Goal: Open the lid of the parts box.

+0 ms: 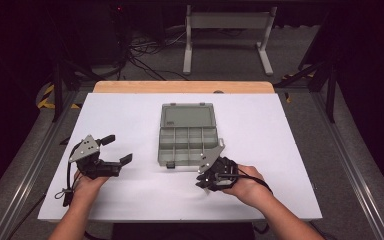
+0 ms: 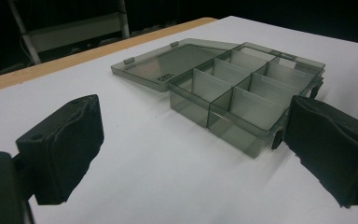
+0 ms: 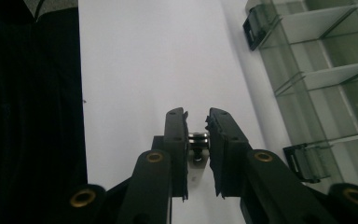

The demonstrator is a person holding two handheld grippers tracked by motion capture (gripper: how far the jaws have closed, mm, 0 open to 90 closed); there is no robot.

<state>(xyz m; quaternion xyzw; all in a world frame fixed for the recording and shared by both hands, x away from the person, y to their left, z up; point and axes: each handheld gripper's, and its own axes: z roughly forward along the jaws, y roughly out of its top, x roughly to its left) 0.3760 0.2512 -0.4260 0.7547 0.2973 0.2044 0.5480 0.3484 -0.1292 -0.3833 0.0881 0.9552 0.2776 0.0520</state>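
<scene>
A person works at a white bench with a two-jaw gripper in each hand and one open compartment box between them. The smoky-grey plastic organiser box lies at the centre of the bench, its lid folded flat toward twelve o'clock, and its tray shows two rows of divided cells, eight as far as can be counted, all apparently bare. Two dark latches sit along the tray's near edge.

The left gripper hovers at nine o'clock of the box, well apart from it, its fingers spread wide with nothing between them. The right gripper hangs off the box's near right corner, at about five o'clock, its fingers drawn close together on what appears to be a small metal part, perhaps a screw or bolt; the right gripper view is too tight to name it for certain.

By the look of it, the step in hand is carrying that small piece to the box. The next move likely calls for bringing the right gripper over one cell, lowering between the dividers, and parting the fingers gently so the piece drops in rather than bouncing out. The left gripper could steady the tray.
</scene>
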